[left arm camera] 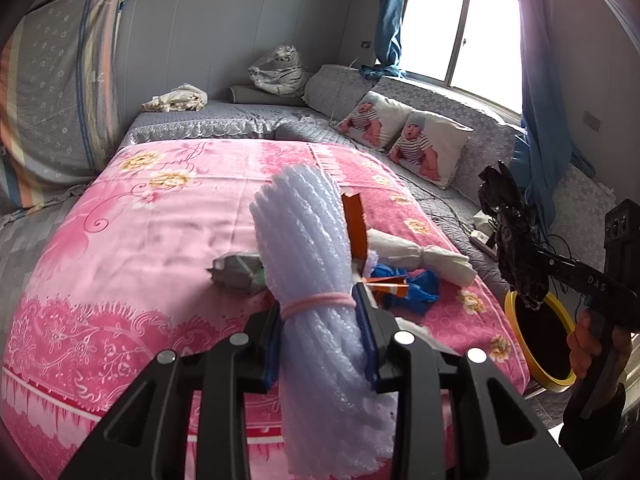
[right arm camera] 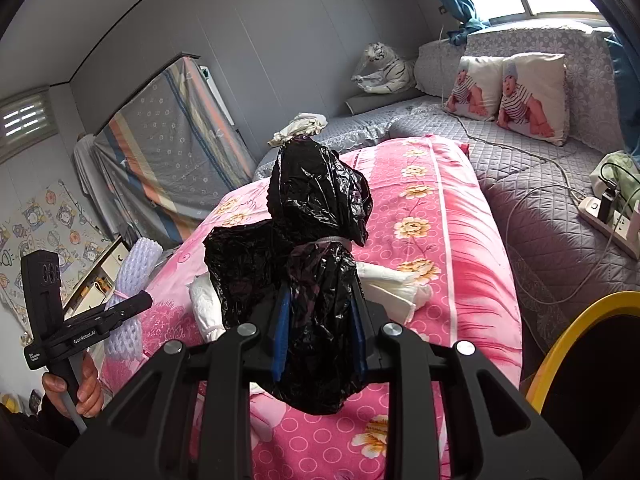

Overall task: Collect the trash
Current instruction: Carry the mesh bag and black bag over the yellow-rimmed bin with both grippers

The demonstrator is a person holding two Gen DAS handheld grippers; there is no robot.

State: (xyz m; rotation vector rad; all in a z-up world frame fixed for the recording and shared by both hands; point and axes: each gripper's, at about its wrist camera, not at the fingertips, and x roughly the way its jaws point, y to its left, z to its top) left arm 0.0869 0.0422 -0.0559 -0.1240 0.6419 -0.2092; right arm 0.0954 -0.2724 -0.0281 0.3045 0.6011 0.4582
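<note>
Right, both jaws are loaded: my left gripper (left arm camera: pixel 320 332) is clamped on a bundle of white foam netting (left arm camera: pixel 308 248) tied w/ a pink band, its long axis running up and away from me, roughly in line w/ the jaws; my right gripper (right arm camera: pixel 320 336) is clamped on a crumpled black plastic bag (right arm camera: pixel 316 216) cinched by a pale tie, standing up out of the jaws. Both are held above the pink bed cover (left arm camera: pixel 132 216). The yellow-rimmed bin (right arm camera: pixel 560 344) sits just off the bed edge on my right, so the right hand is nearer and prob. drops first; the left must cross over. Still on the cover: white wads, blue scraps, a grey-green packet (left arm camera: pixel 236 272). The foam looks light and springy, the bag glossy and limp.
</note>
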